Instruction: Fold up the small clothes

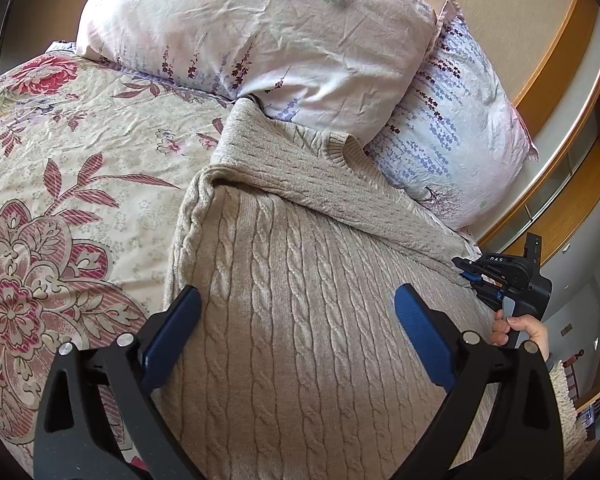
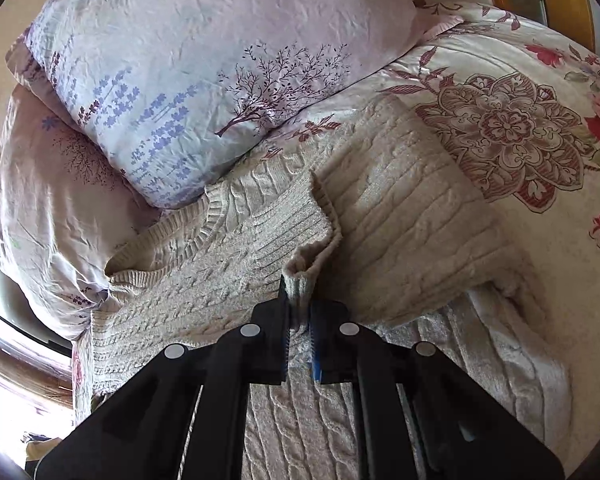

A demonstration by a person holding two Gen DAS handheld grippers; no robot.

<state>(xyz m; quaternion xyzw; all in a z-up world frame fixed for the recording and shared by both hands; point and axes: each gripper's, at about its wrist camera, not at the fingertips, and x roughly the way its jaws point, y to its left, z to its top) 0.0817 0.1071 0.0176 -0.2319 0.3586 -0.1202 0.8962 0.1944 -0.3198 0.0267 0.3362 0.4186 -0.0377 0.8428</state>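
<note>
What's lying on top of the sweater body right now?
A folded-over sleeve lies across the sweater, its cuff pinched in the right gripper. The floral bedspread shows beside it; whatever is under the sweater is covered.

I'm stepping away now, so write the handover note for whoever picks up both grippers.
Left gripper: open, empty, hovering over the sweater's body.
Right gripper: shut on the sleeve cuff.
Beige cable-knit sweater lies on the floral bedspread, neckline toward the two pillows.
Done: one sleeve folded across the chest.
Left: lay down and release the held cuff, then fold the body and smooth it.
</note>
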